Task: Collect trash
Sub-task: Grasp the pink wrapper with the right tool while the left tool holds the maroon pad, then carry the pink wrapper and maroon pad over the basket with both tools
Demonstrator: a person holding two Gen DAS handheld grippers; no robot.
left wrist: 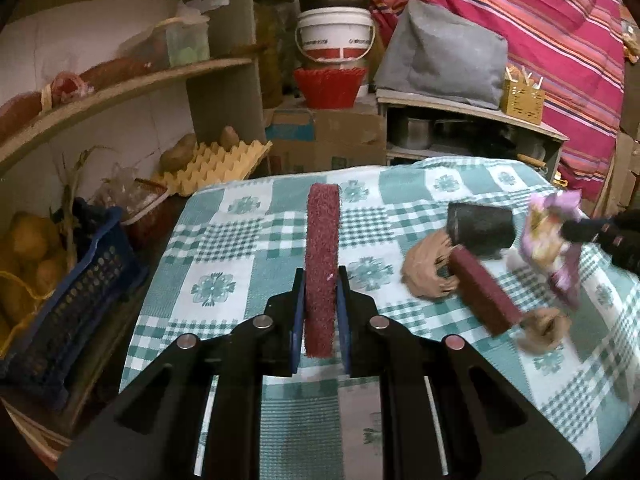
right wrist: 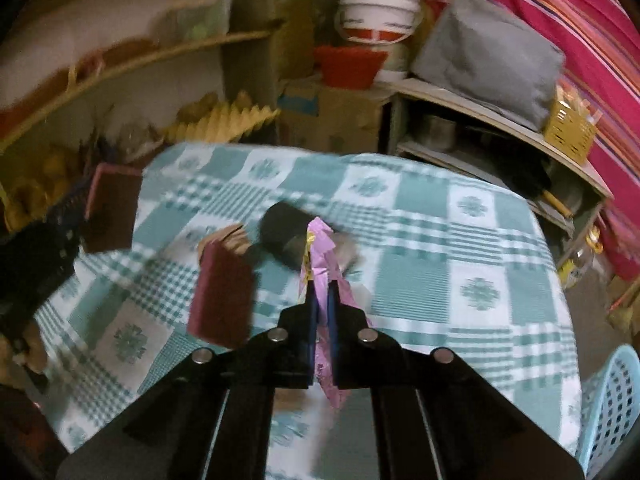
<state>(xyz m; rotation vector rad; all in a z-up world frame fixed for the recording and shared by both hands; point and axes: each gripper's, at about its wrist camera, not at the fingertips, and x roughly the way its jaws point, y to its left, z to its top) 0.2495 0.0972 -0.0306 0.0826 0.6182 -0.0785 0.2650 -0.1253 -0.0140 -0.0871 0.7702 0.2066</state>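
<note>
My left gripper is shut on a maroon scouring pad, held edge-on above the green checked tablecloth. My right gripper is shut on a crumpled pink and yellow wrapper, held above the table; it also shows at the right of the left wrist view. On the cloth lie a second maroon pad, a black cup on its side and two crumpled brown paper pieces. The left gripper's pad shows in the right wrist view.
A dark blue crate with potatoes stands left of the table, with egg trays behind. A light blue plastic basket sits at the table's right front. Shelves, a bucket and boxes stand behind the table.
</note>
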